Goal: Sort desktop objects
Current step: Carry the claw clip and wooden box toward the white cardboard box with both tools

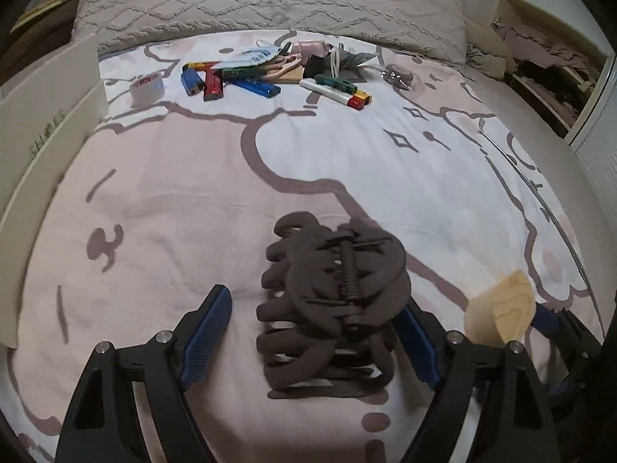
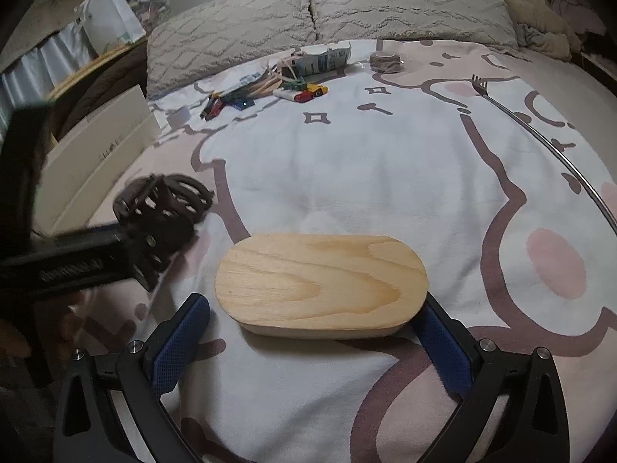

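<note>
I have the left gripper [image 1: 312, 332] spread wide over a pile of dark brown hair clips [image 1: 331, 301] lying on the bedsheet [image 1: 173, 193]. The left pad stands clear of the pile; the right pad is partly hidden behind the clips, so I cannot tell whether it touches them. I read this as a release: the clips rest on the sheet under their own weight, set down as a group of their own.

Just to the right of the clips sits the oval wooden box [image 2: 320, 281], lid up, flat on the sheet. My right gripper [image 2: 316, 343] straddles it with the jaws apart; the left pad shows a gap, while the right pad is at the box's end and may be touching. I take it as steadying or about to grasp, not clamped.

Well beyond the clips, toward the pillows [image 1: 270, 0], the unsorted heap remains: lighters [image 1: 216, 81], pens, a roll of tape [image 1: 146, 87], a small packet. A thin metal fork [image 2: 480, 87] on a long handle lies far right of the clips.

Left of the clips stands a white cardboard box [image 1: 42, 127]; its side carries faint lettering that looks like "SHOES", though it is too blurred to be certain. Nothing else is legible.
</note>
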Available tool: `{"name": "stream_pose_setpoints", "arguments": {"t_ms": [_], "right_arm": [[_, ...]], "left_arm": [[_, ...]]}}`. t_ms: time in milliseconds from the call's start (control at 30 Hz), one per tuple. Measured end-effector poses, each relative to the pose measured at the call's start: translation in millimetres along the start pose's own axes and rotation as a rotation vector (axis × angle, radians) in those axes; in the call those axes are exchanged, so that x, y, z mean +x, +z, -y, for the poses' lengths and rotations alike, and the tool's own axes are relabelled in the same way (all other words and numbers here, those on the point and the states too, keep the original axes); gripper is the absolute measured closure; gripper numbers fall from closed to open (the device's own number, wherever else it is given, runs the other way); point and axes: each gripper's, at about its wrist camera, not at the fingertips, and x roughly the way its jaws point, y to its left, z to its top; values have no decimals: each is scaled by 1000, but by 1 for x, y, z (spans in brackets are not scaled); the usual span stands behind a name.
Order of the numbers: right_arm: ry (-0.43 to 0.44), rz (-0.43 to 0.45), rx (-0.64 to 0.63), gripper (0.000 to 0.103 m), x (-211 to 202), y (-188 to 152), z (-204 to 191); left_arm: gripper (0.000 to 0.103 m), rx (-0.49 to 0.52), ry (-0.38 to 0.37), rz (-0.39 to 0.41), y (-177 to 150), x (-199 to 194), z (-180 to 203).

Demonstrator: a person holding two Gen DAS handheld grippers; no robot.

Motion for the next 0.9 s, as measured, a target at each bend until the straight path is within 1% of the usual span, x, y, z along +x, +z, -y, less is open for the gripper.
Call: {"name": "stream_pose_setpoints", "arguments": {"t_ms": [33, 100, 133, 200, 267, 500, 633, 700, 800, 867, 900], "right_arm": [[2, -2, 8, 0, 0, 0, 1], [-23, -15, -2, 0, 0, 1, -3], [-44, -19, -21, 0, 1, 0, -7], [-95, -38, -59, 0, 3, -1, -15], [-122, -47, -73, 0, 4, -1, -18], [-123, -41, -54, 0, 5, -3, -14], [-144, 0, -15, 0, 1, -7, -15], [-158, 17, -7, 3, 0, -8, -15], [-166, 39, 17, 8, -3, -9, -13], [-171, 49, 22, 8, -4, -10, -13], [-174, 53, 22, 8, -5, -10, -13]], "left_arm": [[19, 6, -2, 2, -1, 1, 0], [10, 23, -10, -2, -2, 2, 2], [0, 36, -18, -13, -2, 4, 5], [0, 75, 13, -32, -4, 8, 12], [0, 81, 29, -30, -4, 9, 14], [0, 51, 9, -18, -4, 8, 10], [2, 31, 19, 8, -7, 6, 10], [3, 32, 33, 20, -8, 5, 11], [10, 13, 36, 37, -8, 3, 7], [20, -5, 29, 46, -8, 0, 3], [21, -12, 27, 50, -8, -1, 1]]}}
